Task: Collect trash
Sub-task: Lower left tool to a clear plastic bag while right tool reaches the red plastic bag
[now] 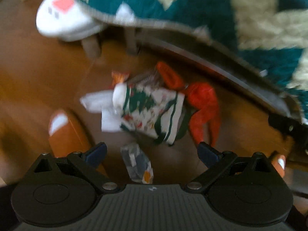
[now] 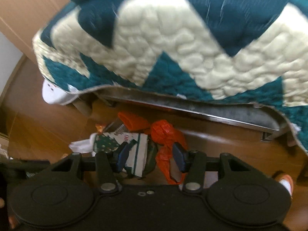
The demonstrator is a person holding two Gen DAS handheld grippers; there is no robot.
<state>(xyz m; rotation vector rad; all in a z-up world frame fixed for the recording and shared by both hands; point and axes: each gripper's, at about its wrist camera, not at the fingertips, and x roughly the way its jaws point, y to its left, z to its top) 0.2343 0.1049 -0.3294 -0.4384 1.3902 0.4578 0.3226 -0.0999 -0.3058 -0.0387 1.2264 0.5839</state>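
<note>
A trash pile lies on the brown wooden floor beside the sofa. It holds a green-and-white printed paper package (image 1: 152, 111) (image 2: 138, 150), a crumpled orange plastic bag (image 1: 202, 104) (image 2: 165, 134), white tissue (image 1: 96, 100) (image 2: 80, 144) and a small orange wrapper (image 1: 119, 77). A silvery-blue wrapper (image 1: 137, 161) lies apart, nearer to me. My left gripper (image 1: 152, 152) hangs open above that wrapper, not touching it. My right gripper (image 2: 150, 158) is open over the package and the orange bag, with nothing clamped. Both views are blurred.
A teal-and-cream quilt (image 2: 173, 48) hangs over the sofa's dark frame (image 2: 211, 115) just behind the pile. A white object with a red square (image 1: 61, 15) sits at the sofa's left corner. Orange-and-white slippers (image 1: 65, 132) (image 2: 284, 181) flank the pile. Bare floor lies to the left.
</note>
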